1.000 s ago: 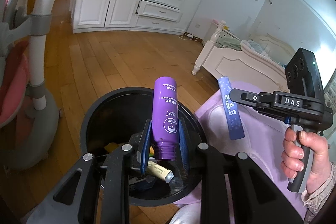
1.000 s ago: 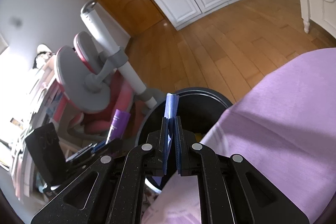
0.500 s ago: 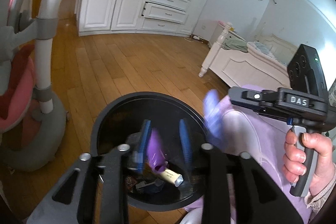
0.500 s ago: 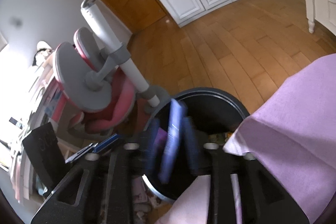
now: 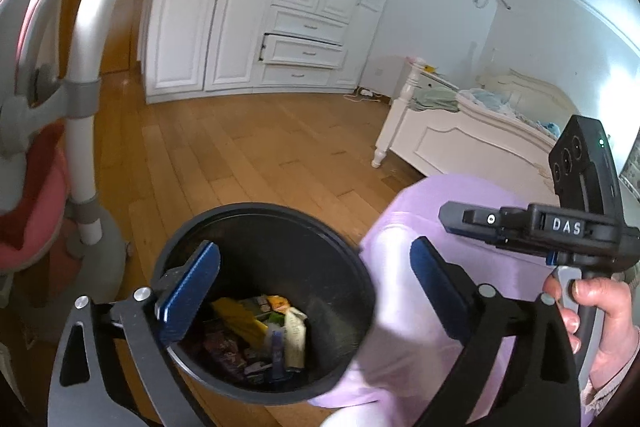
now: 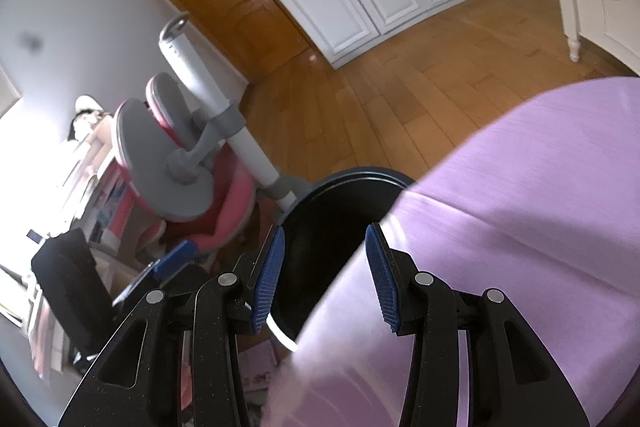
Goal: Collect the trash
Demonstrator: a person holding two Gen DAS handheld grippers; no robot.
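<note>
- Blue-padded left gripper [image 5: 312, 291]: jaws have just been opening and stand spread as wide as they go, nothing between them; it hangs over the bin [image 5: 208, 231].
- Right gripper [image 6: 324, 279]: jaws have just been opening, about half apart, empty; its hand [image 5: 596, 319] is seen in the left view.
- Trash [image 5: 260, 327]: a heap of wrappers, a yellow packet and a small blue piece at the bottom of the bin. Judged light, crinkly and soft; a pinch anywhere on a flat side should hold.
- Bin: black, round, rigid wall; beside the purple cloth [image 6: 520, 227].
- Chair [image 6: 188, 187], floor [image 5: 260, 155], wardrobe [image 5: 256, 7] behind.
</note>
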